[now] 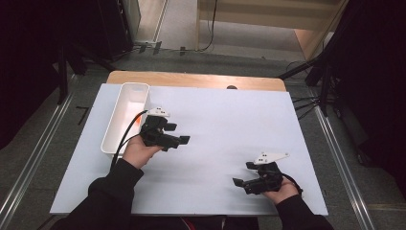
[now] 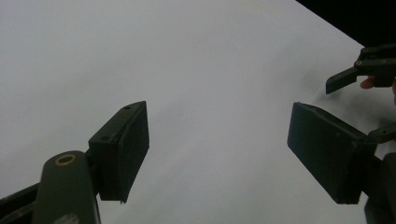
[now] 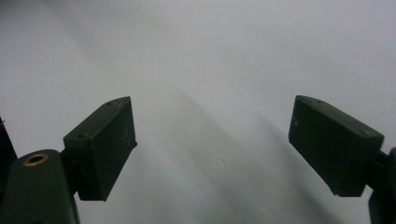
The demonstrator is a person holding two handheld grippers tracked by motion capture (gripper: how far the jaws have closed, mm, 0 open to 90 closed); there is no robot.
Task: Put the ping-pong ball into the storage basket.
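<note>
My left gripper (image 1: 178, 133) is held in a hand just right of a long white tray (image 1: 111, 128), with its jaws pointing right over the white board (image 1: 225, 120). In the left gripper view the left gripper (image 2: 217, 112) stands open with only bare white surface between its pads (image 2: 126, 144). My right gripper (image 1: 243, 173) rests near the board's front right, jaws pointing left. In the right gripper view the right gripper (image 3: 211, 102) is open and holds nothing. The right gripper's jaw tip (image 2: 343, 79) also appears far off in the left gripper view.
The white board lies on a wooden table (image 1: 191, 79) whose far edge shows behind it. A small orange-red bit (image 1: 139, 122) shows by the tray's near right wall; I cannot tell what it is. Dark stands and cables surround the table on the floor.
</note>
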